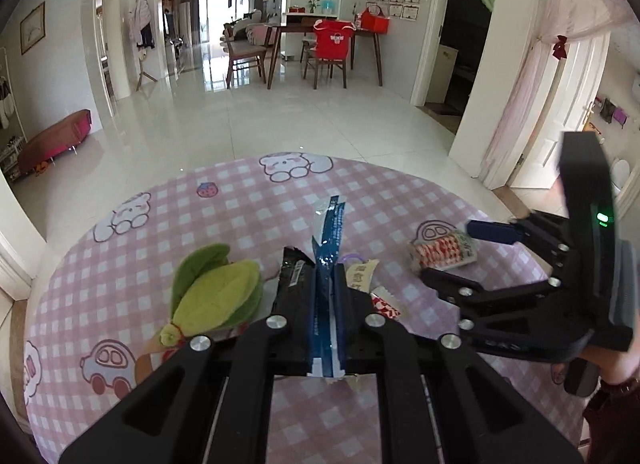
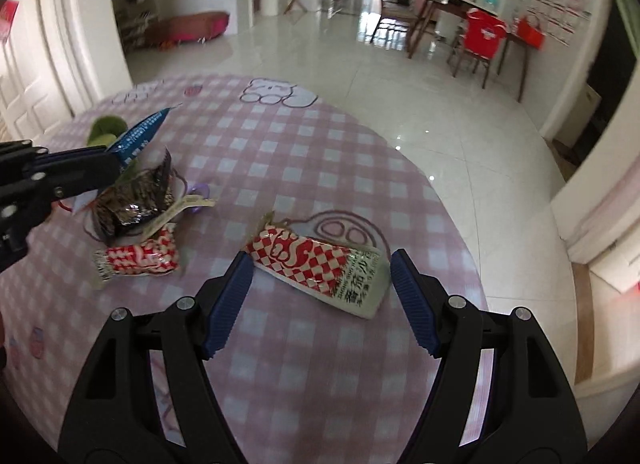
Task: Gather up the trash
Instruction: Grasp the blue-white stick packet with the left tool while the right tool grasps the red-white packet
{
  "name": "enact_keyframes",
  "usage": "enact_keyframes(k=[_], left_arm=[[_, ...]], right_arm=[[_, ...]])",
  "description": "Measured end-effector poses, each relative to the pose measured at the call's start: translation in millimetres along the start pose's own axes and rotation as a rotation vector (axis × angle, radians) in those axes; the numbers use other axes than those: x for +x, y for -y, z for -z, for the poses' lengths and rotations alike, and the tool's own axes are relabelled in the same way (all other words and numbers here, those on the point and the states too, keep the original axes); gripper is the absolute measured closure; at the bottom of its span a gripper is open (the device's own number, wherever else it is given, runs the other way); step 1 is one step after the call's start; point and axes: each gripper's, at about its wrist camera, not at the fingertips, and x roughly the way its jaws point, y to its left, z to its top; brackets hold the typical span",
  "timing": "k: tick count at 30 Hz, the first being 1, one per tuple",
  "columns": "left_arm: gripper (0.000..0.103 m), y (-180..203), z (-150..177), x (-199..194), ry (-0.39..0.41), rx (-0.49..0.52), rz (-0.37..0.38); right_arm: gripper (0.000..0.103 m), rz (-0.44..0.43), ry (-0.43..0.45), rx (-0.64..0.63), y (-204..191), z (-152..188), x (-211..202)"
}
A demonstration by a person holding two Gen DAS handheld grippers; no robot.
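Clamping a blue wrapper (image 1: 329,260) lengthwise, left gripper (image 1: 326,284); right gripper (image 2: 320,296) wide.

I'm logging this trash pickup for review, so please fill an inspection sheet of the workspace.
Surface: round table, pink checked cloth with cartoon prints.
Job's things: blue wrapper; red-checked sachet; second red-checked packet; black wrapper.
Clutter: green plush toy; purple ring.
Grippers: left gripper shut on the blue wrapper; right gripper open around the sachet, not touching.
Cables: nothing seen.
Surroundings: tiled floor; dining table with chairs.
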Motion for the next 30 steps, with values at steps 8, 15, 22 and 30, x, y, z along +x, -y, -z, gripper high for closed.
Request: enact_keyframes(k=[8, 15, 22, 30], left_arm=[[0.095, 10, 1, 4, -0.01, 0.018, 0.025], [0.095, 12, 0, -1, -0.002, 0.02, 0.019], [0.095, 0, -2, 0, 0.018, -0.028, -0.026], [0.095, -10, -2, 9, -0.01, -0.046, -0.053]], right_arm=[[0.081, -0.067, 0.013, 0.03, 13, -1, 0], [0.1, -0.098, 0.034, -0.013, -3, 10, -13], [0.031, -0.02, 0.125, -0.05, -6, -8, -17], [0.072, -0.094, 0.017, -0.035, -3, -26, 20]])
